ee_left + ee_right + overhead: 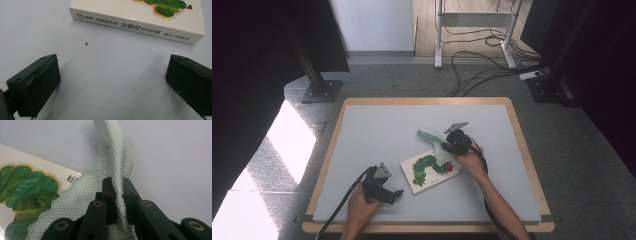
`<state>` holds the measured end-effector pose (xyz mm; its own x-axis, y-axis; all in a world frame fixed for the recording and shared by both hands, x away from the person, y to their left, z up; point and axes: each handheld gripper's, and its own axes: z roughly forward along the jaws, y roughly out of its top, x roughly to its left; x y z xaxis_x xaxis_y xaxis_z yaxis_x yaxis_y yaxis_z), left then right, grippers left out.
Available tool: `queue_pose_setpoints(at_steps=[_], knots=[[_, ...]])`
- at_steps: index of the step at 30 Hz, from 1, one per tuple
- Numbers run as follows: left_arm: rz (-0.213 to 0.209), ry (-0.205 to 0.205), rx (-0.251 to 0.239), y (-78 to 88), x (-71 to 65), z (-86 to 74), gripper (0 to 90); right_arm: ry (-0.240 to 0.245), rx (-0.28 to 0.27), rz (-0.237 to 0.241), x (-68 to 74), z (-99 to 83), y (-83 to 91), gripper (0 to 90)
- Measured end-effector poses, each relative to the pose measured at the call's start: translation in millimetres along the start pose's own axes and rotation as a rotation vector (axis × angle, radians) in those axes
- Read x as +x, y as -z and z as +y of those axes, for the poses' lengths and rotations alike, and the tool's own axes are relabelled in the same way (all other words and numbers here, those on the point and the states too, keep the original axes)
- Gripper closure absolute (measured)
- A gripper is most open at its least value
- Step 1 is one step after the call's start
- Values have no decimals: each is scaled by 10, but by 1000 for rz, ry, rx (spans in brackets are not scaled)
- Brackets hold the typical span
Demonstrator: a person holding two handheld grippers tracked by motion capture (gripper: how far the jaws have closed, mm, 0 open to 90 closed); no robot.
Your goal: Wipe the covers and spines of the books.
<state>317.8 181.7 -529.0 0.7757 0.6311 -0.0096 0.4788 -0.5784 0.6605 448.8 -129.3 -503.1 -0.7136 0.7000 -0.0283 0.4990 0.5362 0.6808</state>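
At table centre, the right gripper (pixel 451 148) is pinching a pale green cloth (pixel 438 146) tight, draping it over the caterpillar picture book (pixel 430 171). The left gripper (pixel 398 193), at seven o'clock, is gaping empty. Wiping well probably means dragging the cloth flat across the cover.

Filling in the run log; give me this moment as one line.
right gripper: shut on cloth | cloth: draped over book | left gripper: open, near book | table

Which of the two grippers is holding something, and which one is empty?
The right gripper holds the pale green cloth, pinched between its closed jaws over the book. The left gripper is empty: its jaws stand wide apart above the bare table.
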Motion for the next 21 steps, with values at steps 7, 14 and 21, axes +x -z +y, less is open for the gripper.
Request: queue_pose_setpoints(at_steps=[7,14,21], knots=[[0,0,0,0,0,0,0,42,4,19,100,20,-17,817],[0,1,0,0,0,0,0,90,8,81,330,110,-70,816],[-1,2,-1,-1,-1,-1,0,136,4,154,623,233,-153,815]])
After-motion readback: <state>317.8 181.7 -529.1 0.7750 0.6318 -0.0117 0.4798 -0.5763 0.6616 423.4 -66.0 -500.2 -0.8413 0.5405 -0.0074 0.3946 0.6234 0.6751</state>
